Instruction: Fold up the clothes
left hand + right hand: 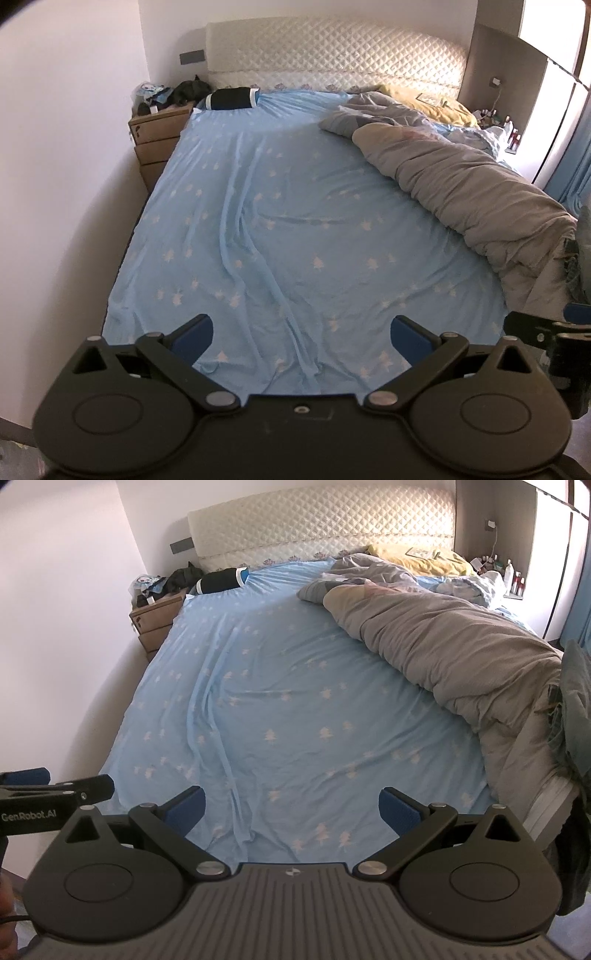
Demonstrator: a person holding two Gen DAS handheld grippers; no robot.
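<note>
A dark grey-green garment (576, 701) hangs bunched at the far right, beside the foot corner of the bed; only a strip of it (584, 236) shows in the left wrist view. My left gripper (303, 332) is open over the foot of the blue star-print sheet (295, 221), with nothing between its blue pads. My right gripper (293, 805) is also open and empty, level with the left one and just to its right. Neither gripper touches the garment.
A crumpled grey duvet (461, 657) runs along the bed's right side, over a yellow pillow (417, 559). A dark roll pillow (221, 580) lies at the head, left. A wooden nightstand (155, 147) with clutter stands by the left wall. Behind is a quilted headboard (332, 55).
</note>
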